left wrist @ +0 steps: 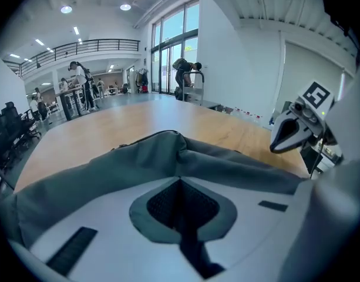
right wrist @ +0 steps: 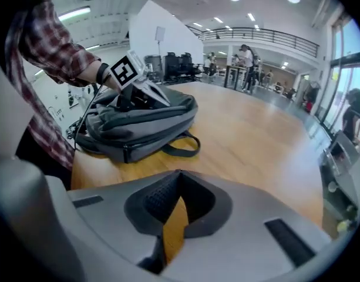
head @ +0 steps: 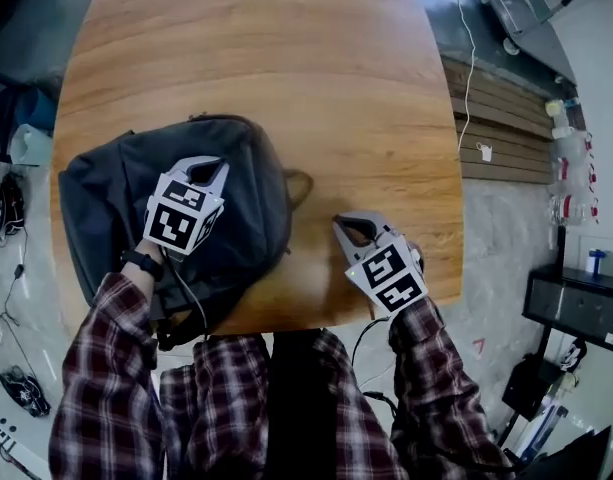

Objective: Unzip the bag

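Bag point(head: 116, 198) at eight o'clock on table point(head: 286, 58) is judged soft, slack; hold by zip tab, unseen; left gripper point(head: 210, 168), right gripper point(head: 349, 226) pressed together, empty.

sleeves point(head: 101, 368): dark red plaid | watch point(head: 143, 261): black | left tool point(head: 211, 164), right tool point(head: 354, 224): grey, black-white marker cubes point(head: 183, 218)

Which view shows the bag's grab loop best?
Right gripper view: the grab loop lies whole on the table. Head view shows it small beside the bag; left gripper view shows only bag fabric.
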### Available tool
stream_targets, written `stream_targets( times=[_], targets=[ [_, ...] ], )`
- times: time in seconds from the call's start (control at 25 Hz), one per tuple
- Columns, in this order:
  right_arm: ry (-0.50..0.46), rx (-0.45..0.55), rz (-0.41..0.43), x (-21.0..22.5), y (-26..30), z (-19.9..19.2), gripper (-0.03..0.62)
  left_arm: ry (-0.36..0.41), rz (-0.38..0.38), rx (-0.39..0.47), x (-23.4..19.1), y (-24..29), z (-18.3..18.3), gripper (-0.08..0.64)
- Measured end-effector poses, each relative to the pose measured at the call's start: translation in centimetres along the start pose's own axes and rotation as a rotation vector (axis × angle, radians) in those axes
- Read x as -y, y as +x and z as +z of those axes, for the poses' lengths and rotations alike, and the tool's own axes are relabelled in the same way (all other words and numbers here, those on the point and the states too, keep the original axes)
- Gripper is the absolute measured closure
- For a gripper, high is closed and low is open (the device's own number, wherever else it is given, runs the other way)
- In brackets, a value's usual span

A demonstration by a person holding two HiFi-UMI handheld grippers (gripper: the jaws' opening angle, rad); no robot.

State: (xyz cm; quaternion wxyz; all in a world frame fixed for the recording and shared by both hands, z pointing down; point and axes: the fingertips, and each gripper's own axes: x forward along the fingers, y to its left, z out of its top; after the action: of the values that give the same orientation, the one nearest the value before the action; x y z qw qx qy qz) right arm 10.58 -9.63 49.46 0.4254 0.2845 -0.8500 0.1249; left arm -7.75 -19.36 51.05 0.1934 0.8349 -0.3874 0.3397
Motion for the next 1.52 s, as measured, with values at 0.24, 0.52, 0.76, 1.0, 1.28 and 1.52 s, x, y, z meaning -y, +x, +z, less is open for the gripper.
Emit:
stream_targets(
  times=[0.24, 0.52, 0.76, 1.0, 1.28, 1.52],
  targets=[
    [-0.022, 0.003, 0.107, -4.9, 2.4, 0.9, 0.583, 0.113, -0.164, 0.025, 4.3, -5.3, -0.1, 0.552],
    [-0.023, 0.056, 0.232, -8.3, 1.7, 1.9, 0.555, 0.366, -0.301, -0.014, 9.6, -7.5, -3.4, 0.551],
    [-0.031, 0.026, 0.282, -10.4, 3.0, 1.5, 0.497, 0.402, -0.351, -0.020, 11.2, -7.1, -3.3, 0.552],
    [-0.015, 0.015, 0.285, -10.2, 3.8, 1.7, 0.500, 0.449, -0.397, -0.042, 12.1, -6.9, -4.0, 0.552],
    [0.014, 0.019, 0.192, -9.6, 2.4, 1.9, 0.569, 0.511, -0.418, -0.065, 12.8, -5.1, -4.5, 0.552],
    [0.072, -0.009, 0.028, -7.8, 0.9, 0.9, 0.581, 0.453, -0.483, -0.054, 14.1, -3.0, -2.4, 0.552]
  ],
)
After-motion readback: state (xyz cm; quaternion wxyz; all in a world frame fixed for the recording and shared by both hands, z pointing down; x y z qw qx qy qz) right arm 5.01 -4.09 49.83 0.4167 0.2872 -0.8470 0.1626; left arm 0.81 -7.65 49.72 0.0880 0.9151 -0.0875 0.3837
